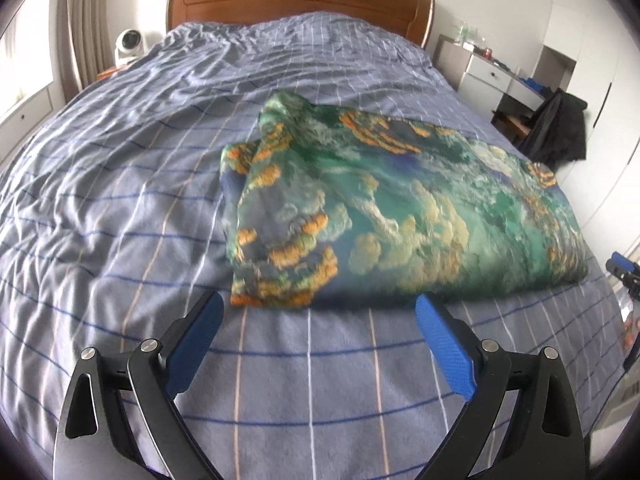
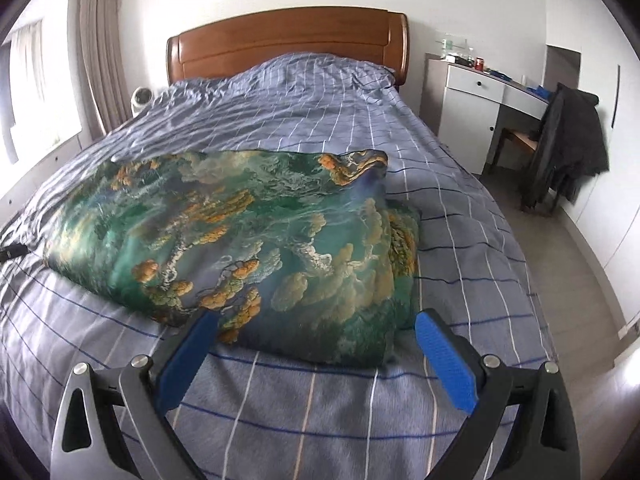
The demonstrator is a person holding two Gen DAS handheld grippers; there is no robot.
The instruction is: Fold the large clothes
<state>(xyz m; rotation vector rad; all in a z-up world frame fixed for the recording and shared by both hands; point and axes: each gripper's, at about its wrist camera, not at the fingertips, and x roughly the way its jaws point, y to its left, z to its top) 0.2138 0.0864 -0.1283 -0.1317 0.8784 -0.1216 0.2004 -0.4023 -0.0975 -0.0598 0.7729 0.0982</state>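
Note:
A large green and blue garment (image 1: 400, 208) printed with orange and cream clouds lies folded into a thick rectangle on the bed (image 1: 120, 208). My left gripper (image 1: 320, 312) hovers open just before its near edge, blue pads spread wide with nothing between them. In the right wrist view the same folded garment (image 2: 248, 232) fills the middle of the bed (image 2: 460, 208). My right gripper (image 2: 316, 332) is open too, its jaws standing either side of the garment's near right corner without pressing on it. The right gripper's tip (image 1: 624, 268) shows at the left view's right edge.
The bed has a blue checked cover and a wooden headboard (image 2: 288, 40). A small white fan (image 1: 130, 44) stands at its left. To the right are a white desk (image 2: 480, 84) and a chair draped with a dark jacket (image 2: 568, 136). Grey floor (image 2: 568, 272) runs along the bed's right side.

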